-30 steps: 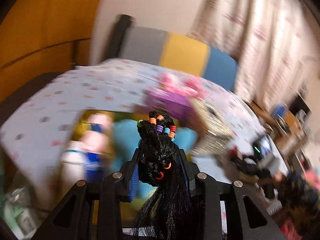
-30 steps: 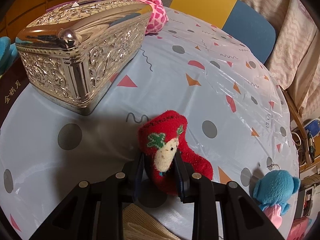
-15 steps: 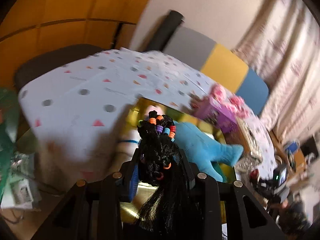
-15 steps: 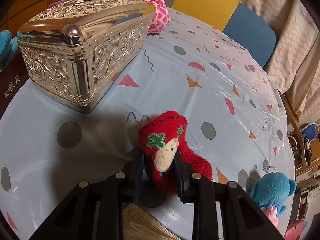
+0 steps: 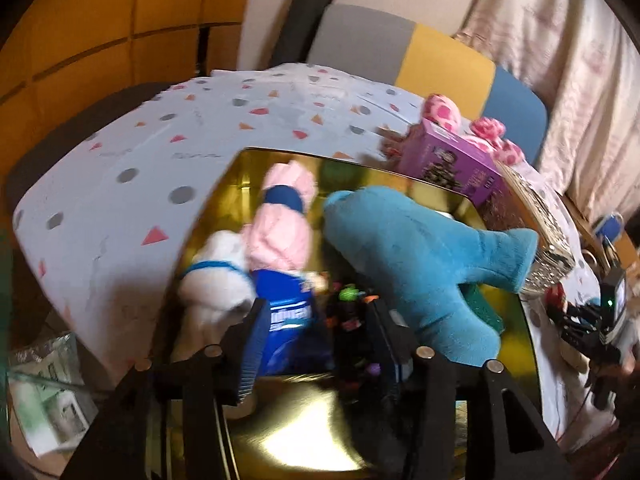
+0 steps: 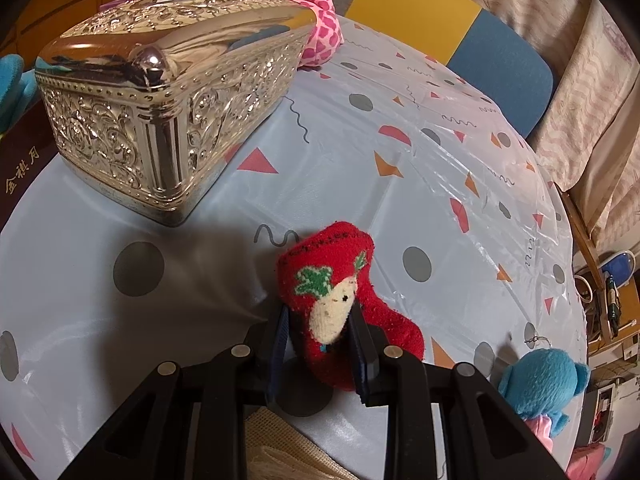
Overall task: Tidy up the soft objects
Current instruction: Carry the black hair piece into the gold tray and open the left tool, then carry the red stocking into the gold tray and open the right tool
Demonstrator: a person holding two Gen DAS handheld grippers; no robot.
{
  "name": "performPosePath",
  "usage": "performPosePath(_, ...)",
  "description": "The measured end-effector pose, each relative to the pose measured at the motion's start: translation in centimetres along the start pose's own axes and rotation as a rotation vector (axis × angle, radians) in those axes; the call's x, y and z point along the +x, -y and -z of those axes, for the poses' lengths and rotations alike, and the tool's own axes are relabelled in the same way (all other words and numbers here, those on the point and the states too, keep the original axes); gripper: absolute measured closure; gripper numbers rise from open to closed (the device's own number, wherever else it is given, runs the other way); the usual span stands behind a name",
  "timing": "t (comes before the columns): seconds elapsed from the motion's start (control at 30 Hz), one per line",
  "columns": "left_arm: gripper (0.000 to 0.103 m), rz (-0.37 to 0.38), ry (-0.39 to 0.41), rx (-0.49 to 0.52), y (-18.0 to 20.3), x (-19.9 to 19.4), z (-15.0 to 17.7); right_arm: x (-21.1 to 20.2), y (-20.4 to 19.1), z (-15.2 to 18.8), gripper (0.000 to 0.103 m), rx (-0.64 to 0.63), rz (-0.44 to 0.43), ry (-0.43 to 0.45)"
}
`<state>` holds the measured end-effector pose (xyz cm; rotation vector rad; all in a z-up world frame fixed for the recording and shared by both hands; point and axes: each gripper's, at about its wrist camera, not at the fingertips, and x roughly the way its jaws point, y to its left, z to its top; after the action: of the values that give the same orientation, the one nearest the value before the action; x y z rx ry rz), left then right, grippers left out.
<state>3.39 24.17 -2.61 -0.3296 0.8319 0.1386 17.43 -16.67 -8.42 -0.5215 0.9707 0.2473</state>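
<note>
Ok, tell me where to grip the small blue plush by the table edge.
Take the blue plush by its round head, coming from above. It lies low on the tablecloth at the rim, with only the head standing proud; its pink body is thin and half over the edge.

The left wrist view looks steeply down, close over the gold tray, while the right wrist view looks low across the table; both share the silver box and pink plush.

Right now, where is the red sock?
In the right wrist view, the red sock sits low in the middle on the spotted tablecloth, held between the right gripper jaws, with the silver box up left.
</note>
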Motion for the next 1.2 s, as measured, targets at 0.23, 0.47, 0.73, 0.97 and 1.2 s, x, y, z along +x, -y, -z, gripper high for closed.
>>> performPosePath(0.23, 0.051, -0.084, 0.039, -0.056, -1.4, -2.0, 0.9, -0.1, -0.2, 0.0, 0.075, -0.006, 0.007, -0.003)
performPosePath(0.47, 0.043, -0.11, 0.078, -0.029, 0.2, -3.7, 1.5, -0.1, -0.2, 0.0, 0.076, -0.009, 0.012, -0.002)
performPosePath(0.73, 0.033, -0.164, 0.115, 0.015, 1.4, -4.9, 1.7, -0.2, -0.5, -0.4, 0.08, 0.005, 0.033, -0.036)
performPosePath(0.97, 0.028, -0.149, 0.132, 0.057, 2.7, -5.3, 1.8, -1.5, -0.9, -1.3, 0.083, 0.077, -0.01, -0.086)
performPosePath(1.2, 0.025, -0.152, 0.139, 0.039, 2.3, -5.7, 1.8, -4.6, -1.5, -1.9, 0.083, 0.144, -0.083, -0.006)
